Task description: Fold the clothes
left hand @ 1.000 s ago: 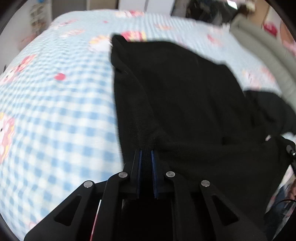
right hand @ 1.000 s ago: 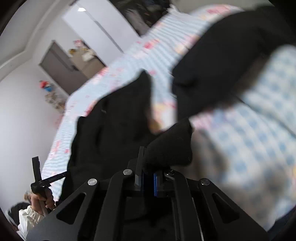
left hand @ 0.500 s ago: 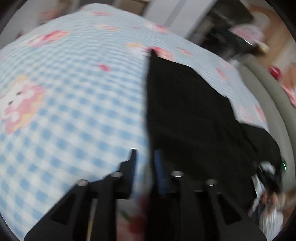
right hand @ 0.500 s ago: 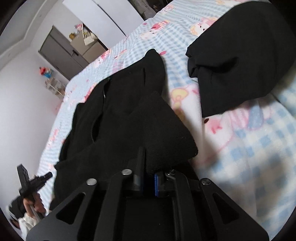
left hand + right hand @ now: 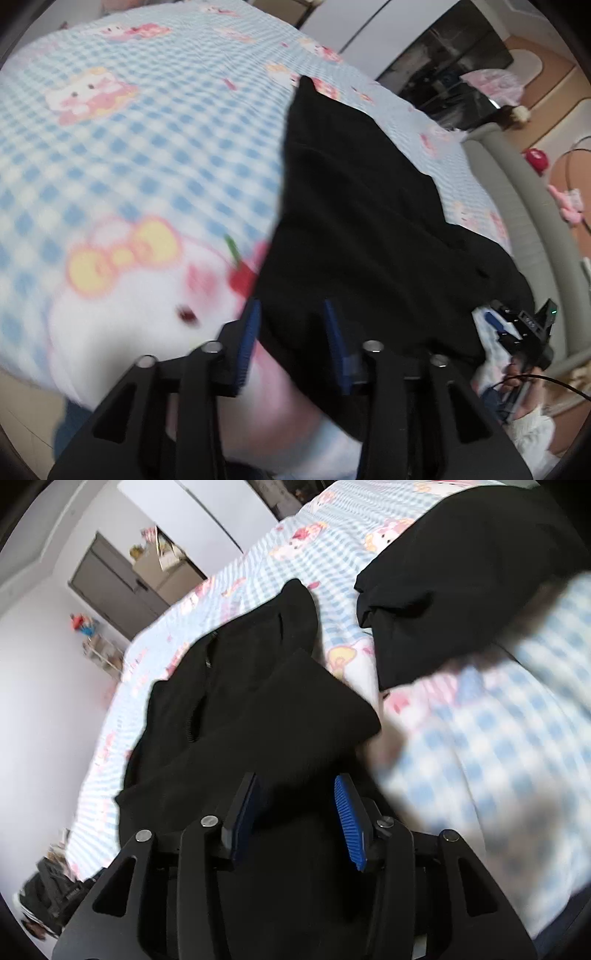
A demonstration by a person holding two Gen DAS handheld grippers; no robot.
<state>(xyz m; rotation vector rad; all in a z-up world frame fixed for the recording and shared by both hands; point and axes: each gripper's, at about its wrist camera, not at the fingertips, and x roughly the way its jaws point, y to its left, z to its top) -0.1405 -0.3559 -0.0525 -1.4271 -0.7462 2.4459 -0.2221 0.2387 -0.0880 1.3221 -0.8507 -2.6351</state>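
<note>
A black garment [image 5: 362, 221] lies on a blue-and-white checked bed sheet [image 5: 129, 155] with cartoon cat prints. My left gripper [image 5: 291, 314] hangs over its near left edge, jaws opening; cloth lies between the blue pads without being pinched. In the right wrist view the same black garment [image 5: 236, 709] shows a zip and a flap folded over it. My right gripper [image 5: 295, 790] is above the garment's near end, jaws opening, fabric below and between the pads, which do not press on it. The right gripper [image 5: 524, 328] also shows at the left view's right edge.
A second black garment [image 5: 461, 590] lies on the sheet to the right. A grey padded bed frame [image 5: 524, 206] curves along the right. A grey cabinet [image 5: 114, 590] and white wardrobe doors [image 5: 192, 520] stand beyond the bed. A person's hand and sleeve [image 5: 532, 417] are low right.
Both grippers were shut on the black garment's edge a second ago and have since opened and let go. The left one swung left across the sheet; the garment now lies flatter on the bed.
</note>
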